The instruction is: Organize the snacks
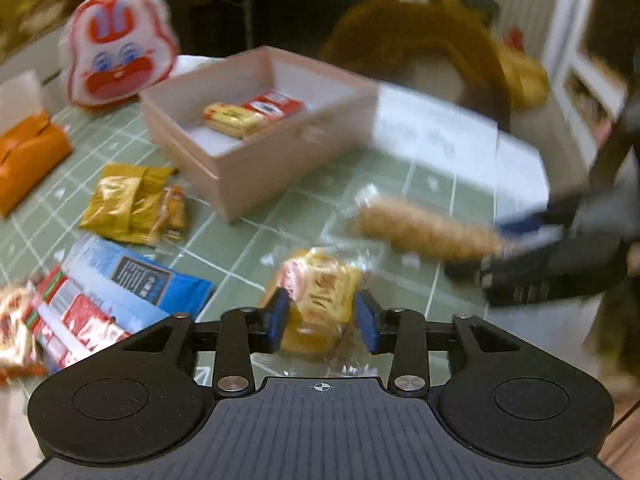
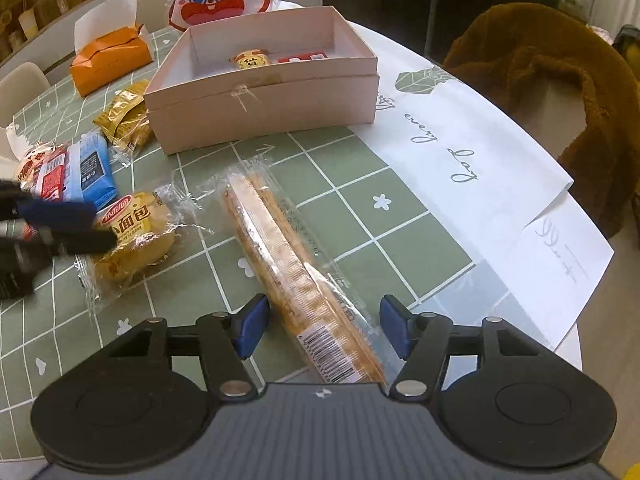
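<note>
Left jaws: my left gripper (image 1: pixel 322 322) pinched the small bread pack (image 1: pixel 320 300) at lower centre of the left wrist view, blue pads pressed into its wrapper from both sides.
Why that hold: the grip sat across the bun's middle, I judged so the loose clear wrapper would not slip on the way to the box.
Right jaws: my right gripper (image 2: pixel 324 330) stood spread, the long biscuit pack (image 2: pixel 288 264) lying between the pads; whether either pad touched it I could not tell.
Long pack's lie: it lay flat on the bench (image 2: pixel 400 220), running from lower centre up toward the box, barcode end nearest me.
Box: the pink box (image 2: pixel 264 100) sat open at upper centre of the right wrist view, a yellow snack (image 2: pixel 250 59) and a red pack (image 2: pixel 304 57) already inside.
Waiting snacks: gold packets (image 2: pixel 124 118) and a blue pack (image 2: pixel 90 170) lay at left, beside the box.
Pose, left: low and near level, pointed toward the box; the left view was blurred.
Pose, right: tilted down over the bench, lined up along the long pack.
</note>
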Demonstrator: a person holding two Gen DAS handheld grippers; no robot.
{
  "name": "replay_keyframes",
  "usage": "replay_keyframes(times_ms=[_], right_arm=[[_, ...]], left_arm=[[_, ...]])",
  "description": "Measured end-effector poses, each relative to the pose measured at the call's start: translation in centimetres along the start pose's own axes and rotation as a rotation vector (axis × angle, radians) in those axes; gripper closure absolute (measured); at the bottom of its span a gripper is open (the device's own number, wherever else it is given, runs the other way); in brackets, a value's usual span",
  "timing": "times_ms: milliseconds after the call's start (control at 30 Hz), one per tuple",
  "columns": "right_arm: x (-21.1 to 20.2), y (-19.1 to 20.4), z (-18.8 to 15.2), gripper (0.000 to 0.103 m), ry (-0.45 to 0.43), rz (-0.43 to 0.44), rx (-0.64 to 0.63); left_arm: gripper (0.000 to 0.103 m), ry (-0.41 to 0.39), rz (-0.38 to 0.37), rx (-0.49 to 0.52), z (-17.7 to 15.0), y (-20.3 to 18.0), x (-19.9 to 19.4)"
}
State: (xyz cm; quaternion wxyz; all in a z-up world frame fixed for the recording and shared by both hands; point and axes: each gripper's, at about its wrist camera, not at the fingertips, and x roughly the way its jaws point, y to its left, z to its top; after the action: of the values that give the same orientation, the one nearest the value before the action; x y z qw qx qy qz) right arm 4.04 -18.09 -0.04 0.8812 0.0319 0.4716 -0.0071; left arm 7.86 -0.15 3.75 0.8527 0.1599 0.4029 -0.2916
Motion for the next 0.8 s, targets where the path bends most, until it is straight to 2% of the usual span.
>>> replay_keyframes(times_ms=[67, 167, 233, 333, 367, 500, 733, 800], right_arm=[[-0.1, -0.1, 0.0, 0.041, -0.001, -0.001, 0.002], [-0.4, -0.4, -0.2, 0.041, 0.000, 0.003, 0.015], [-0.4, -0.6, -0.4, 0.041, 0.002, 0.003, 0.021], [-0.5, -0.9, -0.7, 0.040, 0.001, 0.003, 0.028], [-0.6, -1.0, -0.7, 0.040, 0.001, 0.002, 0.026], [-0.7, -1.0, -1.0, 0.040, -0.001, -0.007, 0.011], [-1.0, -0.7, -1.6, 0.038, -0.012, -0.023, -0.025], [-1.0, -0.8, -1.7, 0.038, -0.011, -0.020, -0.024]], left_arm=[[0.048, 0.005, 0.021, 0.042, 0.2, -0.8, 0.4], [0.033, 0.030, -0.003, 0.038, 0.8, -0.9, 0.8], [0.029, 0.035, -0.013, 0.044, 1.0, -1.1, 1.1], [0.030, 0.025, -0.002, 0.027, 0.9, -0.6, 1.0], [0.032, 0.024, 0.004, 0.008, 0.9, -0.2, 1.1], [0.029, 0.043, 0.012, -0.109, 1.1, 2.0, 2.0], [0.026, 0.116, 0.014, -0.225, 1.7, 4.0, 4.5], [0.027, 0.113, 0.018, -0.263, 1.8, 4.3, 4.7]])
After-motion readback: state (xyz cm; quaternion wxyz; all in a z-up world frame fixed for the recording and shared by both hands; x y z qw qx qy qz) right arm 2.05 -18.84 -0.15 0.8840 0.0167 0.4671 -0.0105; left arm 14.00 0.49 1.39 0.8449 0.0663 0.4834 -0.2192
